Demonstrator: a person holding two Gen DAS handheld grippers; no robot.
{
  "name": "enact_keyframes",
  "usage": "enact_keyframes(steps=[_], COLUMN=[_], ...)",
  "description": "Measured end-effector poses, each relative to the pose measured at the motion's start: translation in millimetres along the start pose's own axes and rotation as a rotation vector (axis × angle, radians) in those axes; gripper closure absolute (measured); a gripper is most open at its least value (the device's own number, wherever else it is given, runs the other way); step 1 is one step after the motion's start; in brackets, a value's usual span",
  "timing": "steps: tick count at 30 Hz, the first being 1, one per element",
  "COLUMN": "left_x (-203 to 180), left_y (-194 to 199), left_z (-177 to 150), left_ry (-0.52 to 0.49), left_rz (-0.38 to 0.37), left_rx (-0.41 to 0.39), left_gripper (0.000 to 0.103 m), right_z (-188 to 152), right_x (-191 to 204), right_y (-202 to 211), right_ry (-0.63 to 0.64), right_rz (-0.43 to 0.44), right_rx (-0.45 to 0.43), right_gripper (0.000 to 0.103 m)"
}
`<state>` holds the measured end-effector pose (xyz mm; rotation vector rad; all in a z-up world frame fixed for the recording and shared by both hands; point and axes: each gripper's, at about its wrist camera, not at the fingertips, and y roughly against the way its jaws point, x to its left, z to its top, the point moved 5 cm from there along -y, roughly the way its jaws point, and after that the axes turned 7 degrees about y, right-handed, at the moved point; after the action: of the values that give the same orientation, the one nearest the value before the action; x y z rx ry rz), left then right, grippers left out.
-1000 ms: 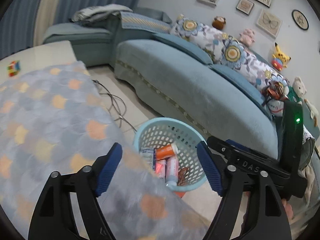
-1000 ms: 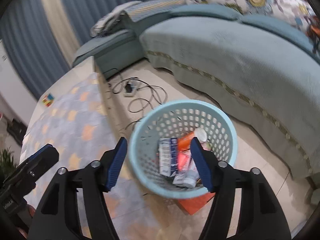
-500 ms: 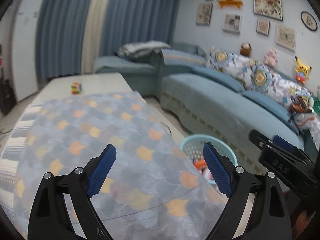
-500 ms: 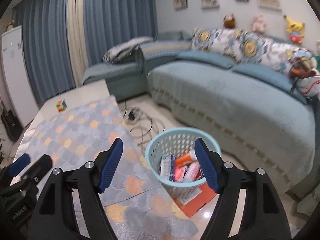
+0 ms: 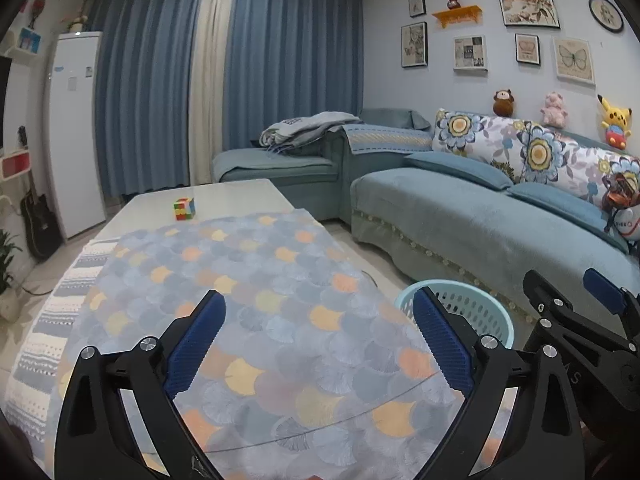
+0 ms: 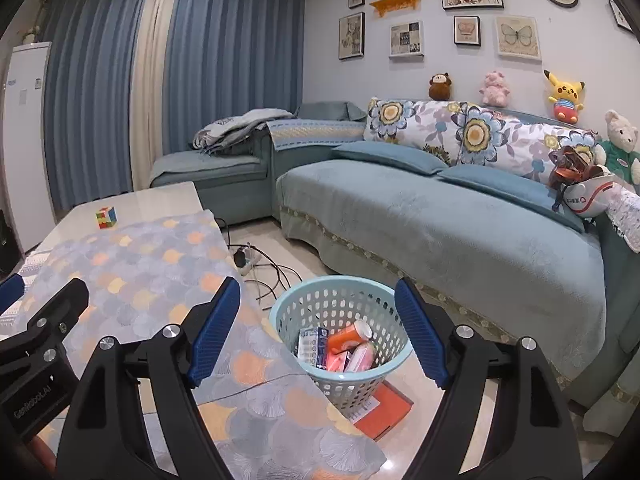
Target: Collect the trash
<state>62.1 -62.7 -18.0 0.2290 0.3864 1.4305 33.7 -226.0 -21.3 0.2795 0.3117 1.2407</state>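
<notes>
A light blue perforated basket (image 6: 340,308) stands on the floor between the table and the sofa; its rim also shows in the left wrist view (image 5: 472,300). Inside lie an orange tube (image 6: 350,336), a blue-and-white carton (image 6: 312,346) and pink packets (image 6: 360,358). My left gripper (image 5: 318,344) is open and empty above the patterned tablecloth (image 5: 248,280). My right gripper (image 6: 318,328) is open and empty, held above and back from the basket. Each gripper shows at the edge of the other's view.
A Rubik's cube (image 5: 184,209) sits on the bare far end of the table. A blue sofa (image 6: 440,220) with floral cushions runs along the right. A power strip and cables (image 6: 252,260) lie on the floor. An orange box (image 6: 384,408) lies under the basket.
Both grippers have risen and tilted up from looking down into the basket to looking across the room. Both stayed open and empty. The basket's contents have not changed.
</notes>
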Motion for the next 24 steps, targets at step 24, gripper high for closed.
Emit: enact_keyframes(steps=[24], left_x=[-1], left_y=[-8], left_z=[-6], left_ry=[0.008], left_rz=[0.011], left_rx=[0.033], left_gripper=[0.008], right_z=[-15], right_x=[3], right_y=[-16], right_ry=[-0.005], right_rz=[0.017], right_rx=[0.070], right_gripper=[0.028])
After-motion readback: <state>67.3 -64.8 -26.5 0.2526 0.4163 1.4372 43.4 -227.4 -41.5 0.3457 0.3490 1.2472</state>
